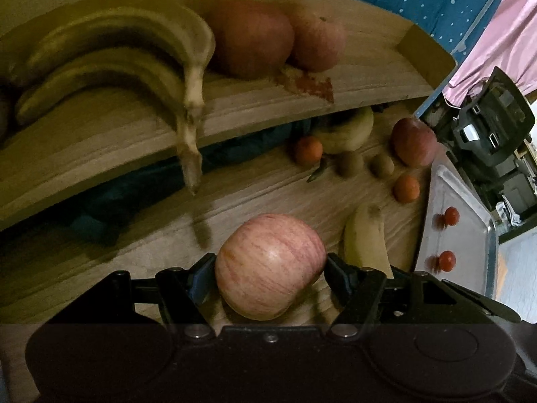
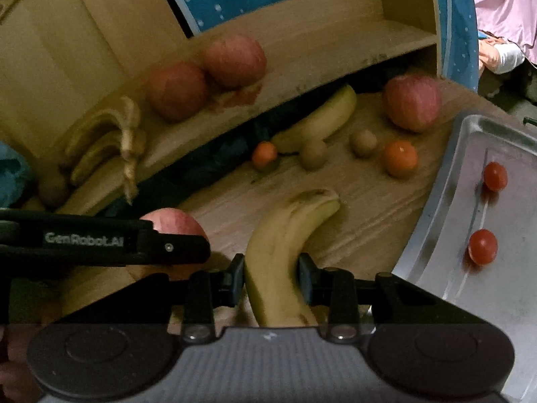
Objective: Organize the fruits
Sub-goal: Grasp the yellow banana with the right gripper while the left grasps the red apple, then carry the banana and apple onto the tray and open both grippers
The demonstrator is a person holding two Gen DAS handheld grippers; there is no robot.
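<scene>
My left gripper [image 1: 270,268] is shut on a pink striped apple [image 1: 270,265], held over the wooden table in front of the shelf. My right gripper [image 2: 271,275] is shut on a yellow banana [image 2: 282,255], its pads pressing both sides near the stem end. The banana's far tip points toward the middle of the table. In the right wrist view the left gripper's finger [image 2: 100,241] crosses the lower left and half hides the held apple [image 2: 171,221]. The wooden shelf [image 1: 302,100] carries a bunch of bananas [image 1: 110,57] and two red apples [image 1: 251,37].
Loose on the table lie another apple [image 2: 412,102], a banana [image 2: 322,117] partly under the shelf, two kiwis [image 2: 363,142] and two oranges [image 2: 400,158]. A metal tray [image 2: 453,201] at the right holds two cherry tomatoes [image 2: 482,247]. Blue dotted cloth hangs behind.
</scene>
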